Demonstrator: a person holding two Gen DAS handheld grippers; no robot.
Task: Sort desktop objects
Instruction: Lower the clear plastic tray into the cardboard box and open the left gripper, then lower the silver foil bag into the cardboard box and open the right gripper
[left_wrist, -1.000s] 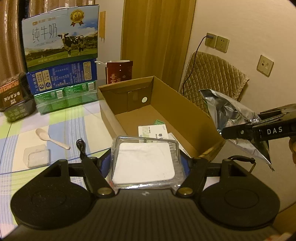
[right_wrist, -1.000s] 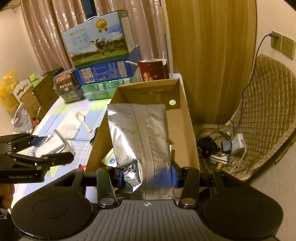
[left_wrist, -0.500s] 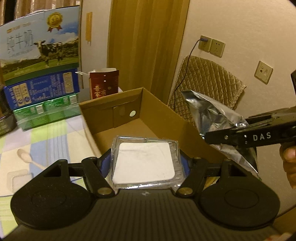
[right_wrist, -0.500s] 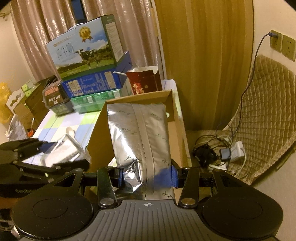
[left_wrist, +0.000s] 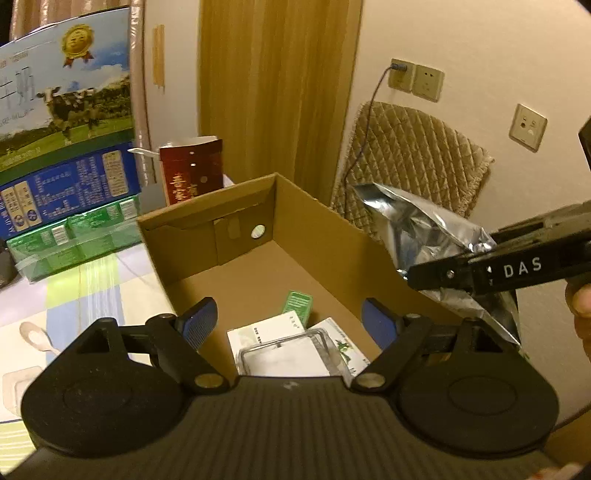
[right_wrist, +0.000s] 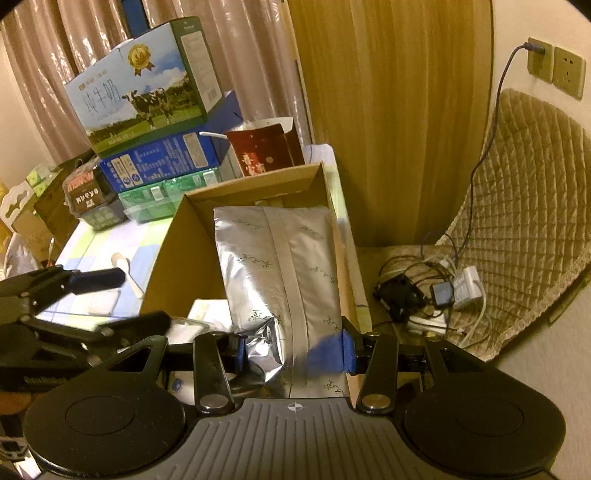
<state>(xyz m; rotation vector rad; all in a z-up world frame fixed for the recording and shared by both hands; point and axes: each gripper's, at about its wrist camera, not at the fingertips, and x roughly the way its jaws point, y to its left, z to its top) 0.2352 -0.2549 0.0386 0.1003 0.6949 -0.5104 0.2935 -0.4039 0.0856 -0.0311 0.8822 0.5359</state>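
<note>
The foil pouch (right_wrist: 280, 280) hangs over the right side of the cardboard box (left_wrist: 317, 236), pinched at its near end by the right gripper (right_wrist: 293, 352); it looks light, crinkly and slick, so a hold across the flat seam seems safest. The left gripper (left_wrist: 288, 323) stands spread apart above a clear plastic case (left_wrist: 286, 350) lying in the box's near end.

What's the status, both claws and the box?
Left claw open, clear case lying in the box. Right claw shut on foil bag, held over box's right wall. Nothing blocking the drop.
</note>
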